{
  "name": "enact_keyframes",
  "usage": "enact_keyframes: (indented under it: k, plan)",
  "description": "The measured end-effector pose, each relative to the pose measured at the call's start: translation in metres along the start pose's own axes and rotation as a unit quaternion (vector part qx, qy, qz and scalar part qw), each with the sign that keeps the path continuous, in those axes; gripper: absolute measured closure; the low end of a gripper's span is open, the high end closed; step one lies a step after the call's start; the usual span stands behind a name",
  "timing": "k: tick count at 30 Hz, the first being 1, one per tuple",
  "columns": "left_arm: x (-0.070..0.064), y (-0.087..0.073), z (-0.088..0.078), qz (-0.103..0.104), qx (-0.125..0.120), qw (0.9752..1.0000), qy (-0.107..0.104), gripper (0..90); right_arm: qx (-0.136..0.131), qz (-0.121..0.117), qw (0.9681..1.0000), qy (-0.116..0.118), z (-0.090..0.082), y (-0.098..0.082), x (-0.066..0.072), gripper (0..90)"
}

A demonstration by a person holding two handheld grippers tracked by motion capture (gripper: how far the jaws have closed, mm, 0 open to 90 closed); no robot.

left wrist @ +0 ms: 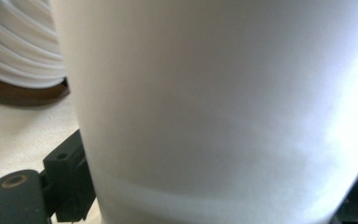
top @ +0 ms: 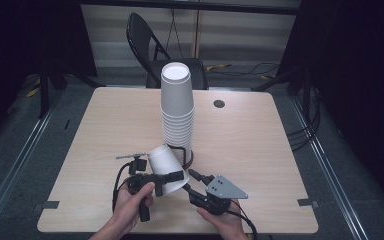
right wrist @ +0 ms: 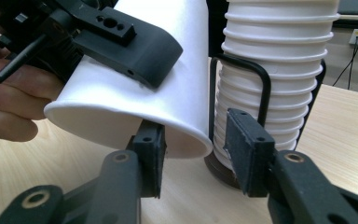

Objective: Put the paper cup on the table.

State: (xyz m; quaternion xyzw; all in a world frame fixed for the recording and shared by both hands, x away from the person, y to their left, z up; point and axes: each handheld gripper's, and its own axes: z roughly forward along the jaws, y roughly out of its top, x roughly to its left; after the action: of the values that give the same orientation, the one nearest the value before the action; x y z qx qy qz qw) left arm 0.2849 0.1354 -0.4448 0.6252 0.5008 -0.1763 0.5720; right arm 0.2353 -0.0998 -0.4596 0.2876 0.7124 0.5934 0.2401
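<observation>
Left gripper (top: 166,176) pinches a tilted cup (top: 164,162); right gripper (right wrist: 193,151) spread beside the cup stack (top: 177,107).

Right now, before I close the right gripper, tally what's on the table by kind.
Loose white cup, tilted, clamped in the left gripper: 1
Stack of white cups, upside down; separate cups too close to count: 1
Dark stand holding the stack: 1
Grippers, counting the right gripper with its jaws apart by the cup's rim: 2
Total: 5
</observation>
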Motion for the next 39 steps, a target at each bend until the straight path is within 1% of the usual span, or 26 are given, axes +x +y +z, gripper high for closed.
enact_keyframes:
  k: [1, 3, 4, 5, 7, 10, 13, 14, 15, 16, 17, 18, 19, 20, 21, 23, 26, 28, 31, 32, 33, 34, 35, 36, 37, 39]
  plan:
    - [0.0, -0.001, 0.001, -0.01, 0.004, 0.9999, -0.006, 11.3, -0.001, -0.004, 1.0, 0.001, 0.001, -0.001, 0.001, 61.5]
    - [0.001, -0.002, 0.002, -0.017, 0.009, 0.9997, -0.012, 11.3, -0.002, -0.008, 1.0, 0.001, 0.002, -0.002, 0.002, 61.9]
    - [0.001, -0.002, 0.002, -0.017, 0.009, 0.9997, -0.012, 11.3, -0.002, -0.008, 1.0, 0.001, 0.002, -0.002, 0.002, 61.9]
    - [0.0, -0.004, 0.004, -0.025, 0.009, 0.9995, -0.015, 11.3, -0.006, -0.009, 0.9999, 0.001, 0.003, -0.002, 0.002, 62.8]
    - [0.0, -0.005, 0.006, -0.028, 0.012, 0.9994, -0.017, 11.3, -0.006, -0.014, 0.9999, 0.0, 0.004, -0.002, 0.002, 62.8]
    - [0.0, -0.008, 0.008, -0.03, 0.019, 0.9992, -0.017, 11.3, -0.01, -0.012, 0.9999, -0.003, 0.006, -0.002, 0.003, 64.3]
    - [-0.002, -0.014, 0.013, -0.039, 0.03, 0.9984, -0.027, 11.1, -0.01, -0.013, 0.9998, -0.007, 0.008, -0.003, 0.002, 65.2]
    - [-0.002, -0.015, 0.014, -0.037, 0.032, 0.9984, -0.028, 11.1, -0.009, -0.008, 0.9999, -0.01, 0.008, -0.003, 0.002, 66.6]
    - [-0.003, -0.016, 0.014, -0.04, 0.03, 0.9983, -0.029, 11.1, -0.008, -0.005, 0.9999, -0.008, 0.009, -0.004, 0.002, 67.4]
    - [-0.004, -0.016, 0.015, -0.036, 0.034, 0.9983, -0.03, 11.1, -0.008, -0.006, 0.9999, -0.01, 0.009, -0.005, 0.002, 68.8]
    - [-0.004, -0.017, 0.016, -0.037, 0.034, 0.9983, -0.031, 11.1, -0.008, -0.007, 0.9999, -0.012, 0.01, -0.005, 0.002, 70.0]
    - [-0.003, -0.018, 0.017, -0.042, 0.032, 0.998, -0.036, 11.0, -0.009, -0.003, 0.9999, -0.011, 0.01, -0.006, 0.002, 70.8]
    - [-0.004, -0.018, 0.018, -0.046, 0.037, 0.9974, -0.041, 11.0, -0.008, -0.003, 0.9999, -0.012, 0.01, -0.006, 0.001, 72.2]
    - [-0.004, -0.018, 0.018, -0.046, 0.037, 0.9974, -0.041, 10.8, -0.008, -0.003, 0.9999, -0.012, 0.01, -0.006, 0.001, 72.2]
    - [-0.004, -0.019, 0.02, -0.042, 0.04, 0.9974, -0.043, 10.6, -0.012, -0.003, 0.9998, -0.017, 0.009, -0.006, 0.001, 75.2]
    - [-0.005, -0.019, 0.021, -0.035, 0.038, 0.9976, -0.045, 10.1, -0.01, -0.008, 0.9996, -0.024, 0.008, -0.006, 0.001, 78.6]
    - [-0.005, -0.018, 0.022, -0.022, 0.029, 0.9982, -0.048, 9.5, -0.002, -0.008, 0.9996, -0.028, 0.007, -0.006, 0.0, 80.9]
    - [-0.005, -0.017, 0.021, -0.004, 0.025, 0.9986, -0.047, 8.8, 0.0, -0.006, 0.9995, -0.03, 0.006, -0.005, 0.0, 81.9]
    - [-0.005, -0.015, 0.02, -0.001, 0.021, 0.9985, -0.051, 7.4, -0.003, -0.003, 0.9996, -0.028, 0.005, -0.005, -0.001, 83.2]
    - [-0.005, -0.014, 0.02, 0.004, 0.012, 0.9986, -0.051, 6.8, -0.002, 0.001, 0.9997, -0.025, 0.004, -0.004, -0.001, 84.1]
    - [-0.005, -0.014, 0.02, 0.004, 0.012, 0.9986, -0.051, 6.3, -0.002, 0.001, 0.9997, -0.025, 0.004, -0.004, -0.001, 84.1]
    - [-0.004, -0.013, 0.019, 0.008, 0.011, 0.9986, -0.052, 6.1, 0.0, 0.009, 0.9997, -0.021, 0.003, -0.004, -0.002, 84.7]
    - [-0.004, -0.013, 0.019, 0.008, 0.011, 0.9986, -0.052, 6.1, 0.0, 0.009, 0.9997, -0.021, 0.003, -0.004, -0.002, 84.7]
    - [-0.004, -0.012, 0.018, 0.018, 0.001, 0.9986, -0.05, 6.1, 0.001, 0.007, 0.9998, -0.02, 0.003, -0.004, -0.001, 85.0]
    - [-0.004, -0.011, 0.017, 0.021, -0.002, 0.9987, -0.047, 6.0, 0.002, 0.003, 0.9998, -0.02, 0.002, -0.003, 0.0, 85.2]
    - [-0.003, -0.01, 0.016, 0.024, -0.007, 0.9986, -0.046, 5.9, 0.003, 0.0, 0.9998, -0.018, 0.0, -0.003, 0.0, 85.5]
